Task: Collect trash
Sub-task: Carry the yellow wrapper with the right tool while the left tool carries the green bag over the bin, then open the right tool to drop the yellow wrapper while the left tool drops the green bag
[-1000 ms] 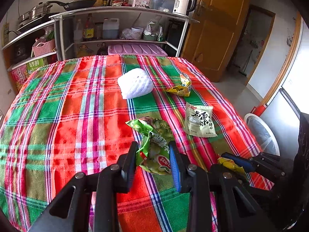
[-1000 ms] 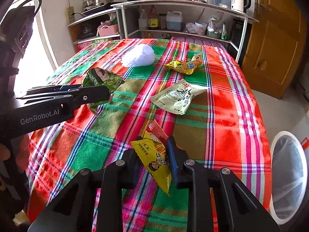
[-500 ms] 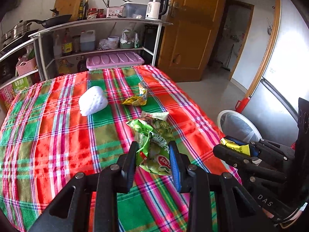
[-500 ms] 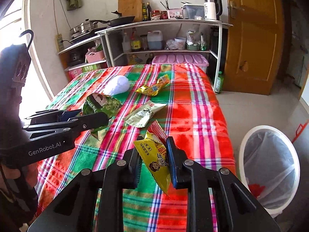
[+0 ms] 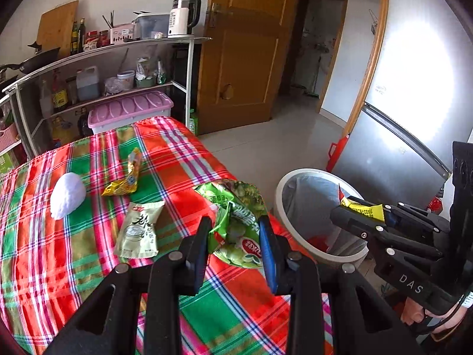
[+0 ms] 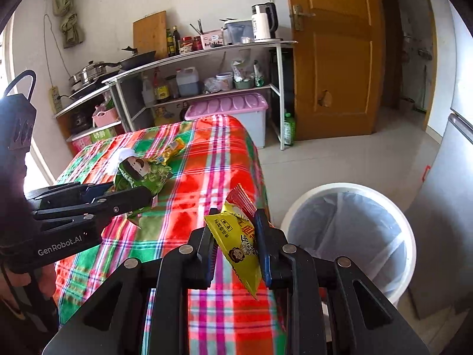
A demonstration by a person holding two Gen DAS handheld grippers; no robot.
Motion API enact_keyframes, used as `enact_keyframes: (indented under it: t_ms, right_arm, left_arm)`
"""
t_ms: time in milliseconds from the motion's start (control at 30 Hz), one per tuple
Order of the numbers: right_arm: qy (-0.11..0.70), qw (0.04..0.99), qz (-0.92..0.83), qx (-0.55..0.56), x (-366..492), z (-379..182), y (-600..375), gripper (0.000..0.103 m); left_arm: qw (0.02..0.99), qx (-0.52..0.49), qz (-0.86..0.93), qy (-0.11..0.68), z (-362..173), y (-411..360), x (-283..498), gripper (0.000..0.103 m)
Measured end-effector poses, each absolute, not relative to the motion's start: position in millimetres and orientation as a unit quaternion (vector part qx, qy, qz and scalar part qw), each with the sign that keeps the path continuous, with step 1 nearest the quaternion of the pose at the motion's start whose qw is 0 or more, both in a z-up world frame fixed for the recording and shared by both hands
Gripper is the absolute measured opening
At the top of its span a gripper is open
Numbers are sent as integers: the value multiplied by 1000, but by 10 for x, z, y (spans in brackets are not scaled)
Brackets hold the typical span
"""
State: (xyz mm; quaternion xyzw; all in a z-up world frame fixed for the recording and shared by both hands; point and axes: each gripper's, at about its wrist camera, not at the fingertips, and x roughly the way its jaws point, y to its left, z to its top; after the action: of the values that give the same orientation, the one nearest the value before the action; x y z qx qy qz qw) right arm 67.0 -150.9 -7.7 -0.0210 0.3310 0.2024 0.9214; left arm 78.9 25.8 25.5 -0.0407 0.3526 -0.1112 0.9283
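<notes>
Your left tool (image 5: 235, 230) is covering the lower part of the green snack bag (image 5: 236, 216) it is clamping above the counter (image 5: 74, 260) edge. Your right tool (image 6: 233, 236) is gripping the yellow wrapper (image 6: 238, 242), hanging beside the lined white bin (image 6: 348, 233), whose bottom is hard to make out.

Surface cloth (image 5: 74, 236): plaid of red, green, pink, white stripes. Green snack bag (image 5: 236, 222), red-white logo near bottom. Yellow packet (image 6: 239, 245), red top edge, cartoon face print. Pale green sachet (image 5: 139, 230), dark lettering. Gold-yellow wrapper (image 5: 127, 177). White foam net (image 5: 66, 195). White bin (image 6: 348, 236), clear grey liner. Black fingers (image 5: 201, 242), blue pad inside. Lilac box lid (image 5: 130, 108). Orange-brown door (image 6: 334, 59).
</notes>
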Motion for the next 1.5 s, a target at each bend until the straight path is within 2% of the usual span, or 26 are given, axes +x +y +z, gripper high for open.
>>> enact_keyframes:
  t_ms: [400, 867, 1033, 1133, 1200, 1267, 1300, 1500]
  right_arm:
    - [341, 932, 122, 0, 852, -106, -2306, 24]
    - [400, 914, 64, 12, 1265, -614, -2873, 25]
    - [419, 906, 54, 19, 1378, -785, -2960, 25]
    - [418, 907, 48, 15, 1393, -801, -2974, 25]
    - [417, 907, 49, 14, 1400, -798, -2966, 30]
    - [415, 909, 46, 14, 1401, -796, -2956, 48]
    - [414, 909, 45, 15, 1395, -794, -2956, 50]
    - [406, 913, 40, 18, 1311, -737, -2925, 51]
  left_arm:
    - [917, -4, -177, 357, 237, -568, 1078, 33]
    - [888, 11, -208, 410, -176, -1263, 1470, 35]
    - [878, 6, -197, 436, -332, -1330, 1554, 38]
    - [877, 9, -198, 437, -359, -1346, 1540, 44]
    - [877, 3, -194, 440, -367, -1325, 1563, 51]
    - [881, 11, -182, 436, -350, -1304, 1551, 56]
    - [882, 7, -185, 434, -338, -1288, 1543, 56]
    - [890, -1, -180, 419, -232, -1137, 1429, 60]
